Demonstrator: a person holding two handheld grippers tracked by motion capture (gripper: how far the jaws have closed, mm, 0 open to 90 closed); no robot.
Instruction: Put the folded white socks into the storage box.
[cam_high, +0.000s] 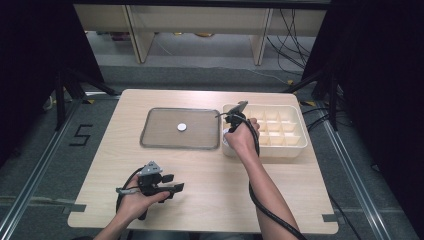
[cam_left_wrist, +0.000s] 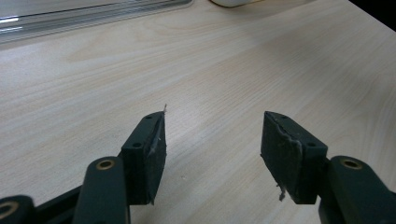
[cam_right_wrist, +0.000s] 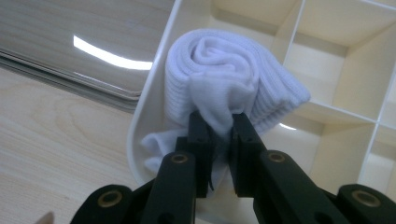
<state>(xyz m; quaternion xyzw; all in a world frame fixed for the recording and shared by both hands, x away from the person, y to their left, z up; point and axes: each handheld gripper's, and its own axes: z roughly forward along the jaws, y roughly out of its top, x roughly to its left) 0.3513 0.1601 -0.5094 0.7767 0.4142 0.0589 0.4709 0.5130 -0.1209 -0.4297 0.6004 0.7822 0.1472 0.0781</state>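
At the near-left corner cell of the cream plastic divided organiser box, your right gripper is clamped on a rolled white ribbed sock. Judged: placing step; next, seat it, then release. Your left gripper, jaws apart, idles over bare table. High view: your hand hides the sock.

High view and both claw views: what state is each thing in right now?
Right claw: shut on the rolled white sock.
Rolled white sock: rolled up, pinched by a fold, at the near-left corner cell of the divider box.
Divider box: the other cells in view are empty.
Left claw: open, nothing between its jaws, over the table.
Tray: holds one small white disc.
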